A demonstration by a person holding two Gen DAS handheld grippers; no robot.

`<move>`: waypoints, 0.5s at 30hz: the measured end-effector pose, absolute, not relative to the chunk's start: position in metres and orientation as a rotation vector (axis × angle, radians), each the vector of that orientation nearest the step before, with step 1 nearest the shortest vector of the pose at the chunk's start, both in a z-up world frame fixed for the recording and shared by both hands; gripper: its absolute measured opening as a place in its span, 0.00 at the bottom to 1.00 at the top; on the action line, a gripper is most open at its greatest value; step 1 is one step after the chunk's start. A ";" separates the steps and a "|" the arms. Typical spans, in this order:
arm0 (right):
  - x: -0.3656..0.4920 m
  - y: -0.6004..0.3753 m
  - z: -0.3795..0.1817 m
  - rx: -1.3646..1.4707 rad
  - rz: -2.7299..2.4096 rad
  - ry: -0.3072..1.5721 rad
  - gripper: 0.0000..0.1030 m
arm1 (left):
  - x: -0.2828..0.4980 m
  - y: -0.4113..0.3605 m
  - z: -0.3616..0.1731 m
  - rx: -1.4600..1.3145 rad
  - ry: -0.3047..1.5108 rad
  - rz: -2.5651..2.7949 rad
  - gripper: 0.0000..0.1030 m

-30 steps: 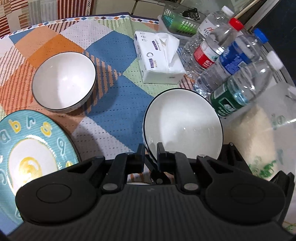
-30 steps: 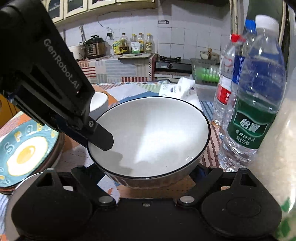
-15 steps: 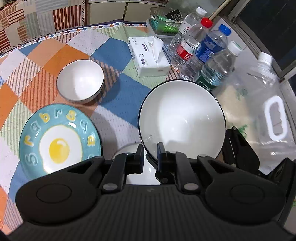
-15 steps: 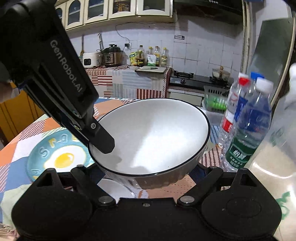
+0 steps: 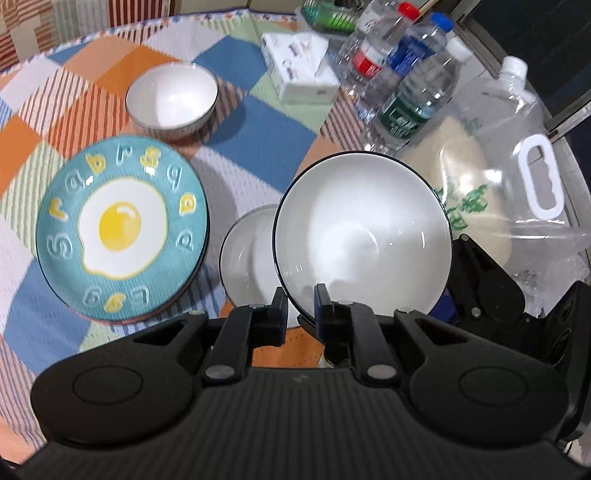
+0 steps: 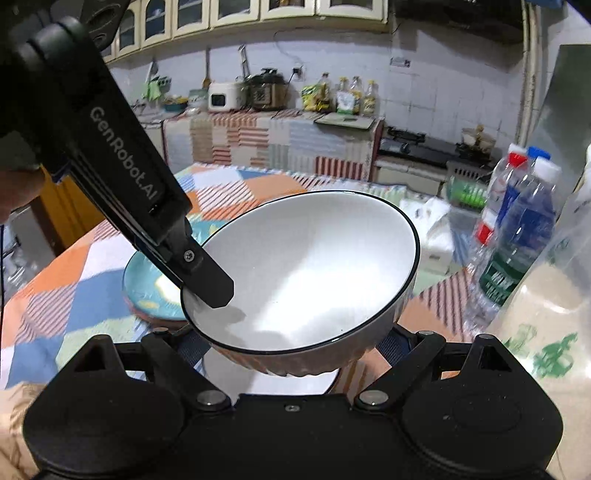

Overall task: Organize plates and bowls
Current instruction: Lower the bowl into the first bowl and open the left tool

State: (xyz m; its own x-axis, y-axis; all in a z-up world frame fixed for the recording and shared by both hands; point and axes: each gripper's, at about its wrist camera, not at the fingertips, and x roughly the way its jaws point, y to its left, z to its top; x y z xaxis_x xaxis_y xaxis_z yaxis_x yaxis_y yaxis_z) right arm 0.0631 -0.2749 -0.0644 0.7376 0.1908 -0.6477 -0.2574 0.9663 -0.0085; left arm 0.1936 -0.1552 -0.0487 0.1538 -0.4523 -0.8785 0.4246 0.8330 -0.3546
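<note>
A white bowl with a black rim (image 5: 362,236) (image 6: 306,269) hangs tilted above the patterned tablecloth. My left gripper (image 5: 299,299) is shut on its near rim, one finger (image 6: 207,288) inside the bowl and one outside. My right gripper (image 6: 291,343) clasps the bowl's lower body from the other side with jaws wide; its pads are mostly hidden under the bowl. A second white bowl (image 5: 251,258) sits on the cloth just below and left of the held one. Further left lies a blue fried-egg plate (image 5: 122,229) (image 6: 147,284), and a smaller white bowl (image 5: 171,98) stands behind it.
Water bottles (image 5: 410,85) (image 6: 517,236) cluster at the right, with a large clear plastic jug (image 5: 517,155) beside them. A tissue pack (image 5: 303,70) and a green basket (image 5: 332,14) sit at the back. A kitchen counter runs behind the table.
Both grippers have carried the bowl up and away from the bottles toward the plate. A second bowl has come into view beneath it, and the whole plate now shows.
</note>
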 end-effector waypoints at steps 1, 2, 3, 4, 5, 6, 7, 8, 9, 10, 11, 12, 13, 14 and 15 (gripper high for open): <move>0.063 -0.275 -0.068 -0.095 0.256 0.712 0.91 | 0.193 -0.154 -0.053 -0.027 1.277 -0.626 0.12; 0.063 -0.275 -0.071 -0.093 0.263 0.724 0.91 | 0.193 -0.154 -0.058 -0.022 1.285 -0.622 0.12; 0.063 -0.274 -0.074 -0.092 0.272 0.738 0.91 | 0.194 -0.153 -0.062 -0.018 1.293 -0.616 0.12; 0.062 -0.273 -0.077 -0.095 0.277 0.742 0.91 | 0.194 -0.153 -0.066 -0.016 1.298 -0.610 0.12; 0.063 -0.273 -0.081 -0.098 0.291 0.752 0.91 | 0.195 -0.152 -0.070 -0.014 1.303 -0.604 0.12; 0.065 -0.273 -0.083 -0.095 0.305 0.759 0.91 | 0.196 -0.151 -0.073 -0.014 1.307 -0.595 0.12; 0.066 -0.273 -0.086 -0.089 0.316 0.765 0.91 | 0.197 -0.150 -0.076 -0.011 1.308 -0.590 0.12; 0.067 -0.274 -0.089 -0.078 0.331 0.773 0.91 | 0.197 -0.149 -0.078 -0.008 1.308 -0.584 0.12; 0.070 -0.276 -0.091 -0.063 0.346 0.781 0.91 | 0.198 -0.149 -0.081 -0.004 1.309 -0.578 0.12; 0.072 -0.276 -0.093 -0.055 0.356 0.785 0.91 | 0.199 -0.149 -0.083 0.002 1.309 -0.576 0.12; 0.075 -0.278 -0.095 -0.052 0.368 0.791 0.91 | 0.199 -0.148 -0.086 0.003 1.312 -0.568 0.12; 0.077 -0.277 -0.097 -0.055 0.380 0.799 0.91 | 0.200 -0.148 -0.088 0.004 1.314 -0.564 0.12; 0.079 -0.277 -0.099 -0.060 0.389 0.805 0.91 | 0.200 -0.148 -0.090 0.005 1.315 -0.562 0.12; 0.080 -0.277 -0.101 -0.062 0.397 0.812 0.91 | 0.201 -0.148 -0.092 0.005 1.311 -0.558 0.12; 0.081 -0.276 -0.103 -0.065 0.402 0.820 0.91 | 0.200 -0.148 -0.094 0.008 1.301 -0.556 0.11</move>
